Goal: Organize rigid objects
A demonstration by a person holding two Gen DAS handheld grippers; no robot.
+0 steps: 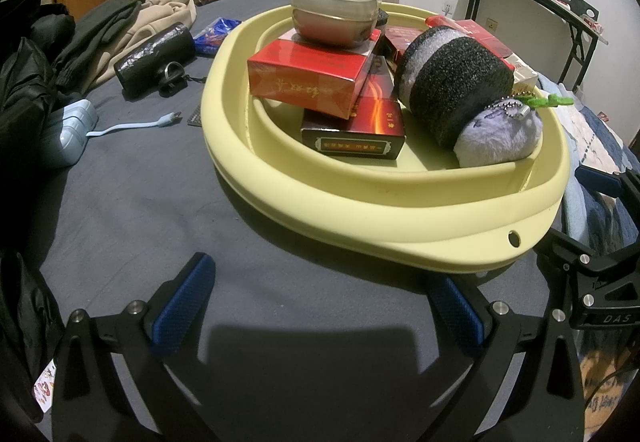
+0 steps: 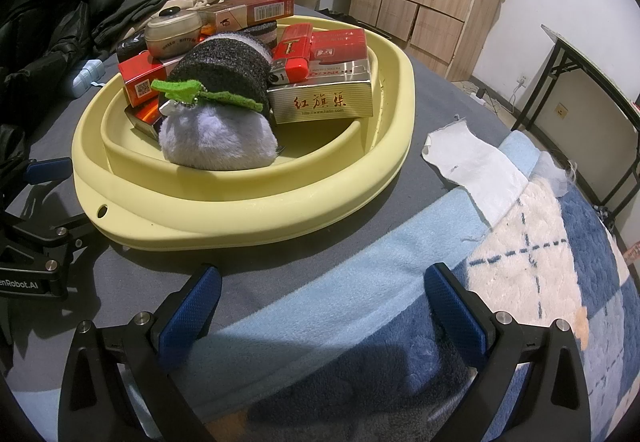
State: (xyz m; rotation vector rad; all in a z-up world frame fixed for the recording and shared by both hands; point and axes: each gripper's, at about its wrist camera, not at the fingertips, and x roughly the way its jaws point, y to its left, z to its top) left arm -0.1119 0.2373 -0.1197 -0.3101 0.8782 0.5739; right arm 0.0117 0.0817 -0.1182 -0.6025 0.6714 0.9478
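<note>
A pale yellow basin [image 1: 360,201] [image 2: 248,201] sits on the grey bed sheet. Inside it lie several red cigarette boxes [image 1: 304,75] [image 2: 340,41], a dark box [image 1: 356,129], a gold box [image 2: 324,101], a red lighter [image 2: 294,51], a lidded jar [image 1: 336,15] [image 2: 174,31] on top of a red box, and a black and lilac plush toy [image 1: 464,97] [image 2: 220,113]. My left gripper [image 1: 320,306] stands open over the sheet in front of the basin, holding nothing. My right gripper [image 2: 324,306] is open and empty above the blue blanket, near the basin's right side.
Left of the basin lie a black pouch [image 1: 156,57], a blue packet [image 1: 214,33], a pale blue power bank with cable [image 1: 68,133] and piled clothes [image 1: 120,29]. A white cloth [image 2: 472,161] rests on the blue checked blanket [image 2: 540,262]. A folding table [image 2: 592,81] stands by the wall.
</note>
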